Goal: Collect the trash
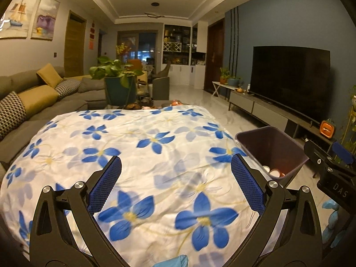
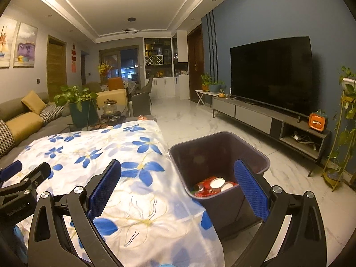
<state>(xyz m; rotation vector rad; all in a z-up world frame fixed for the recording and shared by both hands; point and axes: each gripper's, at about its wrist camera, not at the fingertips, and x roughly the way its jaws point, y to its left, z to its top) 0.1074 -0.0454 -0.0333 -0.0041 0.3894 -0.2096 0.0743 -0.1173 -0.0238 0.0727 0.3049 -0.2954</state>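
Observation:
A dark purple trash bin (image 2: 244, 149) stands on the floor against the right edge of the table; red wrappers and white cups (image 2: 217, 183) lie at its bottom. The same bin (image 1: 255, 136) shows at the right in the left wrist view. My left gripper (image 1: 175, 178) hangs open over the flowered tablecloth (image 1: 133, 155), nothing between its blue pads. My right gripper (image 2: 178, 178) is open too, spanning the table's right edge and the bin's near wall, empty. The left gripper's body (image 2: 24, 182) shows at the left edge of the right wrist view.
A white cloth with blue flowers (image 2: 100, 155) covers the table. Grey sofa (image 1: 33, 102) with cushions lies left, a potted plant (image 1: 115, 77) behind the table. A TV (image 2: 271, 73) on a low console (image 2: 267, 118) lines the right wall. Marble floor (image 2: 189, 122) stretches ahead.

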